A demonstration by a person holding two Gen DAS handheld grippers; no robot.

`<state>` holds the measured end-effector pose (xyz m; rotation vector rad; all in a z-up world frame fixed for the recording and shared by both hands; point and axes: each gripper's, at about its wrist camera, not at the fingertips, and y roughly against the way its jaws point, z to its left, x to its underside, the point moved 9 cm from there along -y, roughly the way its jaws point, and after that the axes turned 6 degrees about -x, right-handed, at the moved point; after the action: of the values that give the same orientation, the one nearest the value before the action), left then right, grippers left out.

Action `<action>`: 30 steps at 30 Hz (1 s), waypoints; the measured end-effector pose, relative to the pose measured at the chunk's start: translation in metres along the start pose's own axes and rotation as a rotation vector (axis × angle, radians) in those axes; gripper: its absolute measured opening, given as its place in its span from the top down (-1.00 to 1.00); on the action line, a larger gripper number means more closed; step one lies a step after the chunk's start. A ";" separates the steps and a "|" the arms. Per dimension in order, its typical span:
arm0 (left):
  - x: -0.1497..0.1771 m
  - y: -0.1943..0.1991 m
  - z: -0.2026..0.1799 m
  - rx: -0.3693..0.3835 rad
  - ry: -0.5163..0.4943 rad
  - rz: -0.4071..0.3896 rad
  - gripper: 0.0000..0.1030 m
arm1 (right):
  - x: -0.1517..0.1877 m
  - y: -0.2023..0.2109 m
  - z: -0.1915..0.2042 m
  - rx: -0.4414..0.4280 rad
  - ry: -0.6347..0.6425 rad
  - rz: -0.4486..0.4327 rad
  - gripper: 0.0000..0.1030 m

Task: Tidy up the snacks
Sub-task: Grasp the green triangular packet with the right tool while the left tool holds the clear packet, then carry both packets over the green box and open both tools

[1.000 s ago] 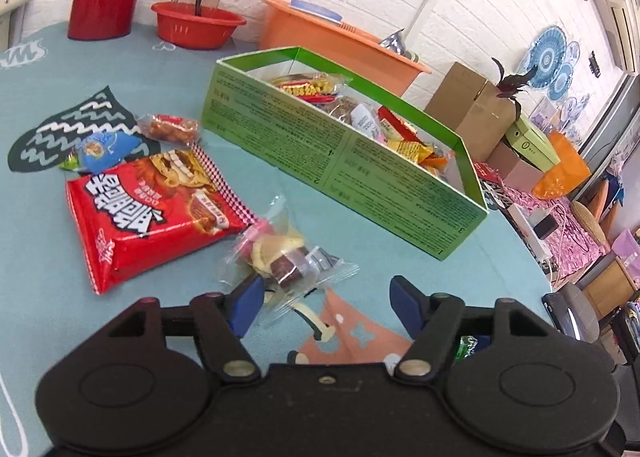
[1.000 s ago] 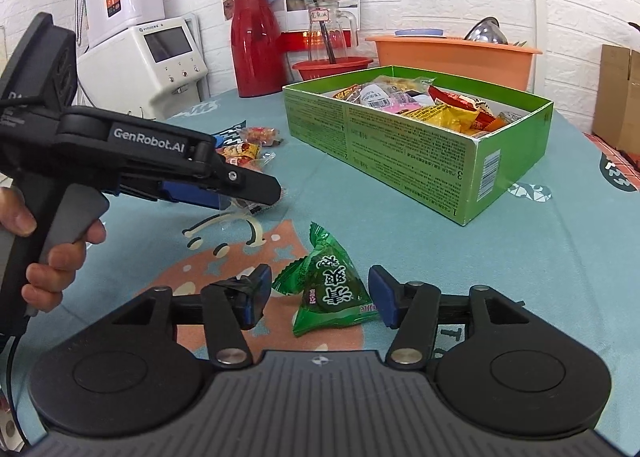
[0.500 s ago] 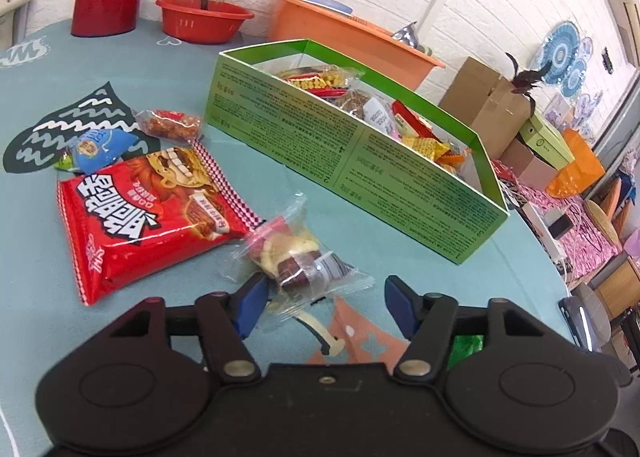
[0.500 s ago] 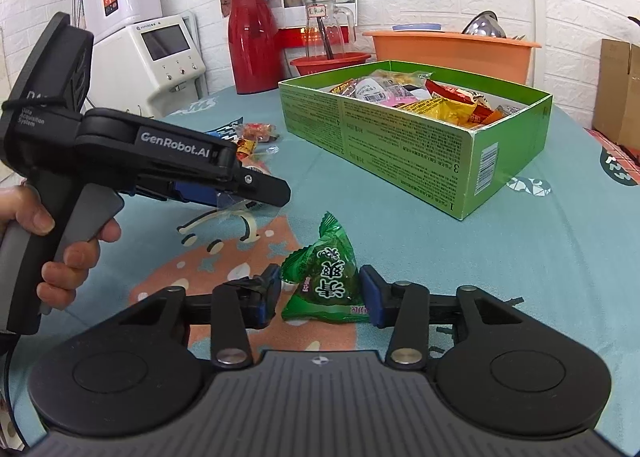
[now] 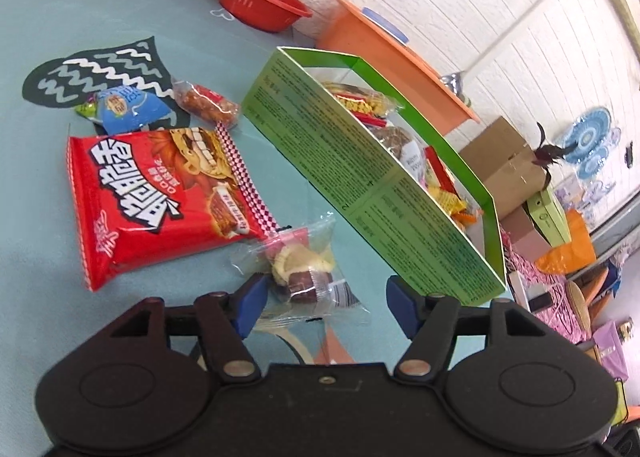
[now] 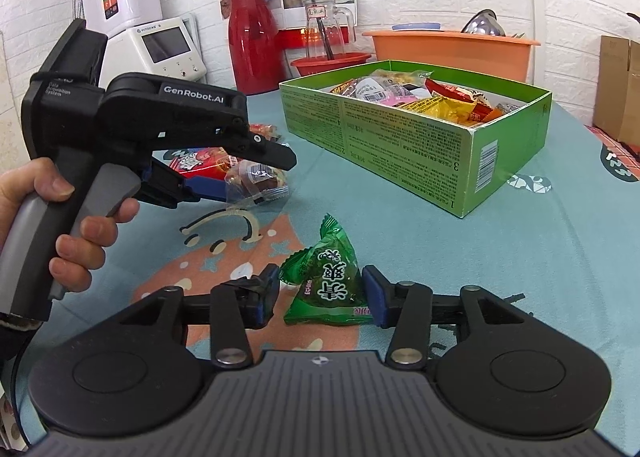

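A green triangular snack packet (image 6: 332, 285) lies on the teal tablecloth between the blue pads of my right gripper (image 6: 320, 293). Its jaws are opening, and a sliver of gap shows at the left pad. A clear packet of small pastries (image 5: 300, 269) lies between the fingers of my left gripper (image 5: 326, 303), close to the left pad; these jaws are opening too. From the right wrist view the left gripper (image 6: 260, 179) is rolled on its side around that clear packet (image 6: 256, 181). The open green box (image 5: 360, 177) holds several snacks.
A big red snack bag (image 5: 152, 201), a blue packet (image 5: 128, 109) and a peanut packet (image 5: 208, 103) lie left of the box. A red thermos (image 6: 252, 45), red basin (image 6: 332, 63), orange tub (image 6: 452, 53) and white appliance (image 6: 160, 49) stand behind. A hand (image 6: 80, 241) holds the left gripper.
My left gripper has rolled onto its side, so its view tilts. Both pairs of jaws narrowed toward their packets, then widened a little. The right gripper has stayed in place.
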<state>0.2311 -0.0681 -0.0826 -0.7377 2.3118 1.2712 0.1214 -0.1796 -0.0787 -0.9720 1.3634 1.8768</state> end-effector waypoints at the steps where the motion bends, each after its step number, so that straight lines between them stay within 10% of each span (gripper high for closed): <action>1: -0.001 -0.001 0.000 -0.012 -0.005 -0.001 -0.61 | 0.000 0.000 0.000 0.000 0.000 0.000 -0.54; 5: -0.002 -0.006 -0.002 -0.030 -0.028 -0.001 -0.33 | 0.000 0.000 0.000 -0.003 -0.001 0.002 -0.46; 7: 0.000 -0.008 -0.003 -0.026 -0.036 0.010 0.21 | 0.000 0.001 0.002 -0.004 0.011 -0.005 -0.28; 12: 0.007 0.000 -0.016 0.012 -0.085 0.014 0.40 | -0.006 0.010 0.007 -0.001 0.026 -0.059 -0.20; 30: -0.059 0.044 -0.110 0.161 -0.244 -0.175 0.39 | -0.108 0.044 -0.039 0.171 0.077 -0.356 -0.22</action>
<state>0.2401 -0.1277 0.0348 -0.6728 2.0749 1.0231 0.1520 -0.2351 0.0270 -1.1242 1.2736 1.4495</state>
